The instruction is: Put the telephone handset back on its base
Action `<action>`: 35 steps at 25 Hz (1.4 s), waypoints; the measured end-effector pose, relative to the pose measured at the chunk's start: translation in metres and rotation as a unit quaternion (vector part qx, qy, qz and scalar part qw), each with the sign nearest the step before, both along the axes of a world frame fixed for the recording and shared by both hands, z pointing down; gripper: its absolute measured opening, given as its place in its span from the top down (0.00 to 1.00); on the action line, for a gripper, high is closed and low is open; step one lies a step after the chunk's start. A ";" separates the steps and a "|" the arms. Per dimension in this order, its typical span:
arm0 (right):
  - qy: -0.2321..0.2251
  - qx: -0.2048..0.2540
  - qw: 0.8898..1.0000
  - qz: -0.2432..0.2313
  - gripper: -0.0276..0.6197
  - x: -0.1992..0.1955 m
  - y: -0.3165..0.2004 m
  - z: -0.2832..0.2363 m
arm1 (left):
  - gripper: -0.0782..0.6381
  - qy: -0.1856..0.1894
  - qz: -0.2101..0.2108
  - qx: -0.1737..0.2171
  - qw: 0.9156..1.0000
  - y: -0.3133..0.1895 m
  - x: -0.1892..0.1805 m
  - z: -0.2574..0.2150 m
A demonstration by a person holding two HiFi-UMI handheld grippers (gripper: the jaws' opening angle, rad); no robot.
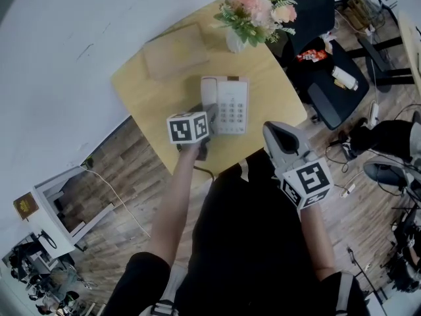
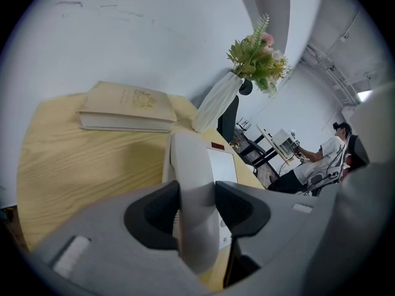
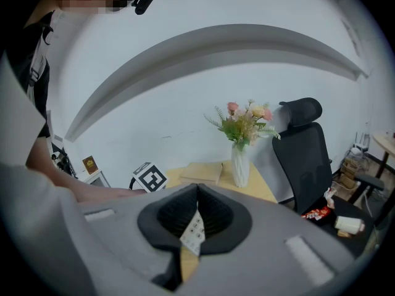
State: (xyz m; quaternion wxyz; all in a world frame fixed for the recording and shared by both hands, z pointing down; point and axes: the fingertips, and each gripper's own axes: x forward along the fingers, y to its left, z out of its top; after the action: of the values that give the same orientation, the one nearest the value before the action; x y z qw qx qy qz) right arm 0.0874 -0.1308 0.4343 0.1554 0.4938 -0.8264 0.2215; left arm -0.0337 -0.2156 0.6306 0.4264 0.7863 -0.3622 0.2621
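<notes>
The white handset [image 2: 191, 165] stands between the pads of my left gripper [image 2: 196, 196], which is shut on its lower half. It runs along the left side of the white telephone base [image 2: 223, 165]; whether it rests in the cradle I cannot tell. In the head view the base [image 1: 231, 107] lies on the wooden table [image 1: 151, 91], and the left gripper [image 1: 204, 118] reaches the handset [image 1: 209, 92] from the near side. My right gripper [image 1: 284, 140] hovers off the table's near right corner, its jaws [image 3: 197, 190] together with nothing between them.
A beige book [image 1: 174, 50] lies at the table's far left. A white vase of flowers [image 1: 253, 12] stands at the far edge. A black office chair [image 1: 329, 91] is to the right of the table. A cord trails off the near table edge.
</notes>
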 end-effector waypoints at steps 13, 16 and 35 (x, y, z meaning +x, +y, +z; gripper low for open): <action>-0.001 -0.001 1.000 -0.004 0.95 -0.007 0.000 0.001 | 0.62 -0.036 0.025 0.012 0.999 -0.003 -0.002 0.005; -0.001 -0.001 1.000 -0.004 0.95 -0.008 0.001 0.000 | 0.61 -0.046 0.030 0.023 0.998 -0.005 -0.004 0.002; 0.003 0.029 0.999 -0.026 0.95 -0.028 0.009 -0.020 | 0.67 -0.025 0.000 0.068 0.997 0.003 -0.028 -0.038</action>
State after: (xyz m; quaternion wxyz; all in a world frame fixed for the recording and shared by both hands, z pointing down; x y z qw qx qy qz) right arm 0.0591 -0.1221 0.4146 0.1490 0.4773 -0.8445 0.1918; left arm -0.0621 -0.2128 0.5926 0.3627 0.8069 -0.3893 0.2565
